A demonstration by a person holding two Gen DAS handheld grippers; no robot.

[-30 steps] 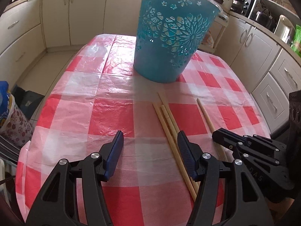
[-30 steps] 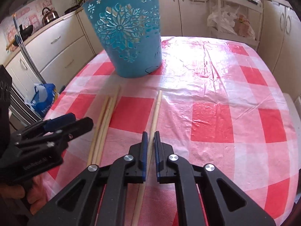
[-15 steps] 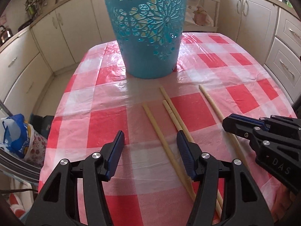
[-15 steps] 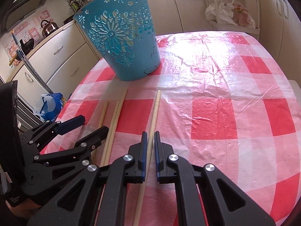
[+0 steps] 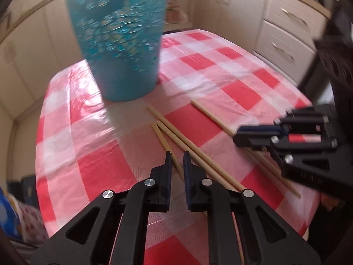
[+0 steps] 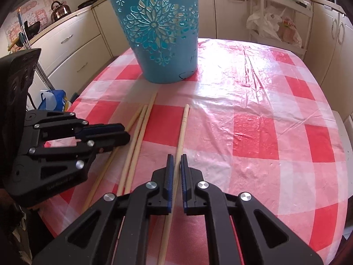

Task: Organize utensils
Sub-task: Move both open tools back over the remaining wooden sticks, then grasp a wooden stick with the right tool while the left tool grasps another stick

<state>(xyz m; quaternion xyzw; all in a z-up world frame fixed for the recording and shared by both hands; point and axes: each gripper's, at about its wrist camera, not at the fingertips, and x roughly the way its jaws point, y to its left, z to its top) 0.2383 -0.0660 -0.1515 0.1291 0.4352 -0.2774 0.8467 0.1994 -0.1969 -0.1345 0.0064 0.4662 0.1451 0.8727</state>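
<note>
My right claw (image 6: 175, 161) is clenched on the lone chopstick (image 6: 183, 123), which lies flat on the tabletop (image 6: 275, 101) pointing toward the blue basket (image 6: 161, 35). My left claw (image 5: 177, 160) is pinched on the leftmost chopstick (image 5: 164, 141) of three lying close together. Both grips sit near one end, so I judge each stick could pivot or slip when lifted, and the left one could drag its two neighbours (image 5: 198, 148). The slick plastic cover may let them skate. The left view is blurred; the basket's inside and the sticks' near ends under my claws are hidden.
</note>
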